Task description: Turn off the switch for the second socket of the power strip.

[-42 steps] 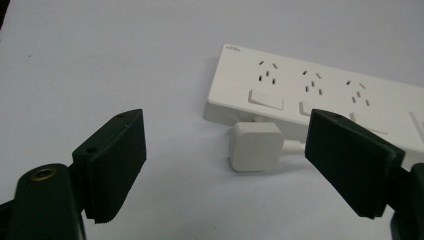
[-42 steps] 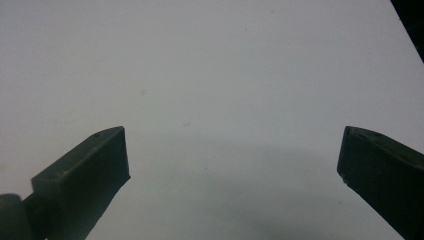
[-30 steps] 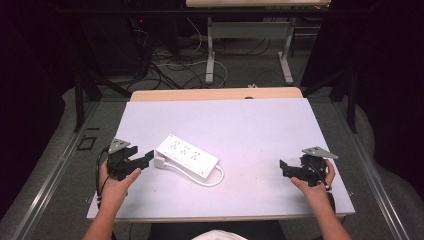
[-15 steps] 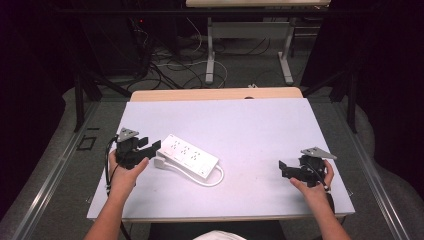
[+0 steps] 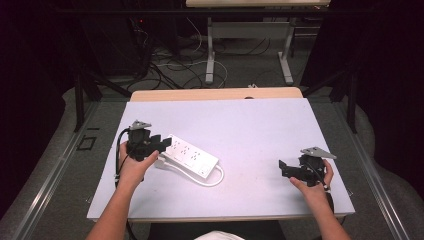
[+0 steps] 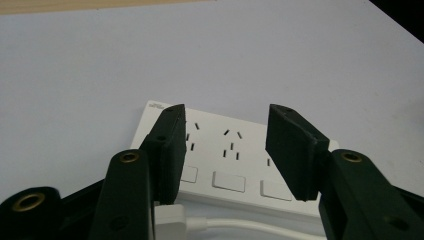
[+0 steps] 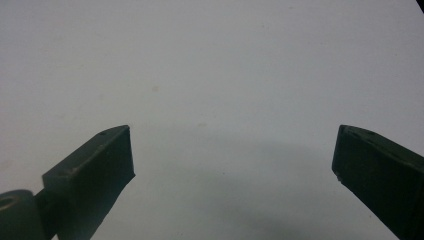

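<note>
The left gripper (image 5: 159, 143) is hovering at the near end of a white power strip (image 5: 192, 156), the end where its white cable (image 5: 212, 181) is leaving the housing. In the left gripper view the left gripper (image 6: 225, 150) is looking along its two black jaws at the power strip (image 6: 227, 157): the jaws are standing partly apart, having just been closing, and the strip's socket face and rocker switches are lying beyond and below the gap between them, with nothing pressed between the pads. The cable (image 6: 210, 226) and its plug-like end are sitting just under the jaws, close to the left one. Whether either jaw is touching the strip cannot be told.

The right gripper (image 5: 286, 168) is resting low over the pale table (image 5: 260, 125), well apart from the strip, its jaws pointing toward the table's middle. In the right gripper view its jaws are standing wide apart over the bare table surface (image 7: 215, 90).
</note>
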`<state>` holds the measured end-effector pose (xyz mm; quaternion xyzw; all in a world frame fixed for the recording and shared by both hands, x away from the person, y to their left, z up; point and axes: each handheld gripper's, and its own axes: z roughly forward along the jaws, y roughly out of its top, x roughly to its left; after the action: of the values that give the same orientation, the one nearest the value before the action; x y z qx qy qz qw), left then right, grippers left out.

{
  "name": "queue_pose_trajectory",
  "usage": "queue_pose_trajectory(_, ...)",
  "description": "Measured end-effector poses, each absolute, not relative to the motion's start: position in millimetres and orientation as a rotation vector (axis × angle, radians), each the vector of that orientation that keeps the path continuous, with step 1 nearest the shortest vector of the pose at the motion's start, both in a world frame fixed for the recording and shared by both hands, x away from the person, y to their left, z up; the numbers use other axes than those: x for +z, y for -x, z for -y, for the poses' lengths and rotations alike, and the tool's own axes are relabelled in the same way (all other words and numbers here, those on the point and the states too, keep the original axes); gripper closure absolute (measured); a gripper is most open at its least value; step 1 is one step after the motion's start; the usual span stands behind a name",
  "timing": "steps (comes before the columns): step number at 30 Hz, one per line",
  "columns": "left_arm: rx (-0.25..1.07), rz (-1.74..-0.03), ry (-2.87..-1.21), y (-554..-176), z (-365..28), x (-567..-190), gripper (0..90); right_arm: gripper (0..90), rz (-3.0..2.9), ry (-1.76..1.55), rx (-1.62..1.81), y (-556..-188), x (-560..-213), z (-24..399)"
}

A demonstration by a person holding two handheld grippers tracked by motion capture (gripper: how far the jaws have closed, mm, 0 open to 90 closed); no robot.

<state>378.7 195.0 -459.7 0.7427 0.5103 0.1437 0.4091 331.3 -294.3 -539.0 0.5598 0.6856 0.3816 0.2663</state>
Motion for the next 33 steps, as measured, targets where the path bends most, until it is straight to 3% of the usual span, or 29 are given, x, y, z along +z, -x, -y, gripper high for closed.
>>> queue_pose_trajectory(10,0.25,-1.321,-1.996,-397.1,-180.2,-456.3,58.6,3.7,-1.849,-1.519,1.029,-331.1,-540.5,294.2)
queue_pose_trajectory(33,0.133,-1.403,-2.065,-403.2,-182.4,-484.2,74.5,6.7,-1.889,-1.529,1.013,-332.2,-545.8,293.2)
